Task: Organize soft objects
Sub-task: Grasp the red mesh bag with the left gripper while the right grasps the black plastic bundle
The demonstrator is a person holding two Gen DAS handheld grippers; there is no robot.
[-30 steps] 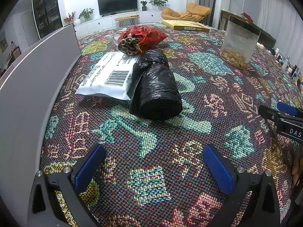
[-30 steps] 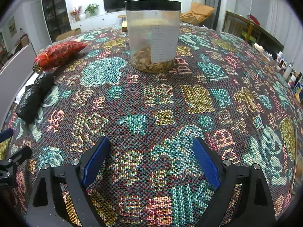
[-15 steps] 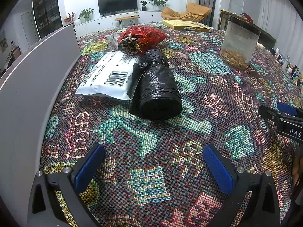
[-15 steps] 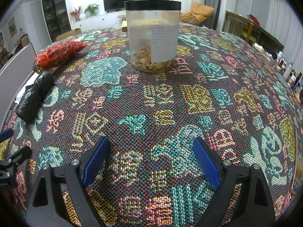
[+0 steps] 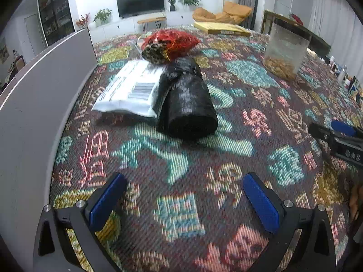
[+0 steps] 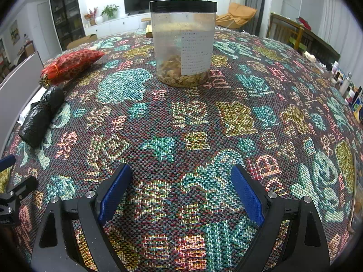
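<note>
Left wrist view: black bag roll [image 5: 187, 104], white mailer [image 5: 129, 89] and red mesh pouch [image 5: 171, 44] lie ungathered. Both the left gripper [image 5: 183, 198] and right gripper [image 6: 181, 187] gape, holding nothing; sorting looks unstarted.

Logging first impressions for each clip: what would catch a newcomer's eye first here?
Probably the loud patterned tablecloth covering the whole table. Next, the clear jar with a black lid, standing upright ahead of the open right tongs. Ahead of the open left tongs, a black plastic roll lies beside a white mailer, a red mesh bag behind them.
</note>
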